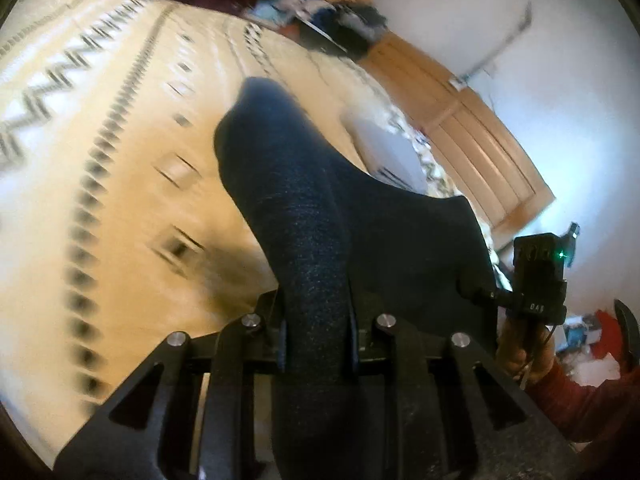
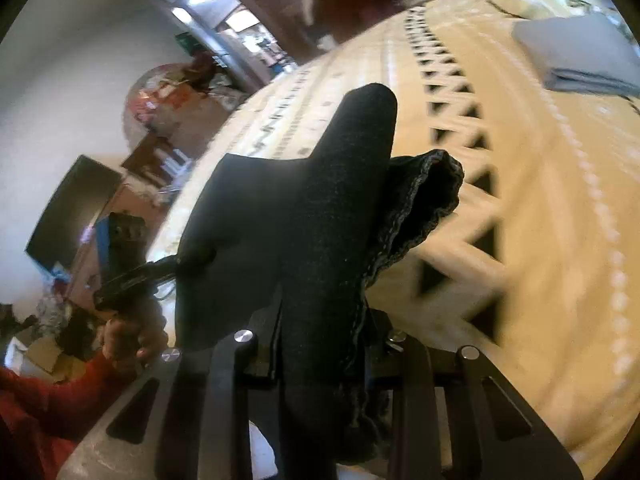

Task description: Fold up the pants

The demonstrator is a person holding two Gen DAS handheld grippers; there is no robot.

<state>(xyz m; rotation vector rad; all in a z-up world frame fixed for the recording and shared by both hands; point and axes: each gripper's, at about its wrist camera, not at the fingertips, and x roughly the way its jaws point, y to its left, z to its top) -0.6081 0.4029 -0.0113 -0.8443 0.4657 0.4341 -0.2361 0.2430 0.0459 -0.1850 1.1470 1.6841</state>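
1. Dark navy denim pants [image 1: 304,208], held up off a cream bedspread with black zigzag and triangle bands [image 1: 120,184]; fabric stretched between both claws.
2. Left gripper [image 1: 316,320]: jaws clamped on a thick fold of the pants. The cloth bunches between the fingers and runs forward and upward from them.
3. Right gripper [image 2: 320,332]: jaws closed on the pants [image 2: 312,208] too. A stitched hem edge [image 2: 424,200] curls open just right of the gripped fold.
4. In the left wrist view the right gripper [image 1: 536,276] shows at the far corner of the cloth, a green light on its body, held by a hand in a red sleeve [image 1: 576,396].
5. In the right wrist view the left gripper [image 2: 128,264] shows at the left edge of the cloth, in a hand with the same sleeve.
6. Folded pale grey-blue cloth stack [image 2: 580,52] lies on the bedspread [image 2: 540,240], apart from the pants.
7. Light wooden panelled door [image 1: 472,136] beyond the bed; motion blur throughout.
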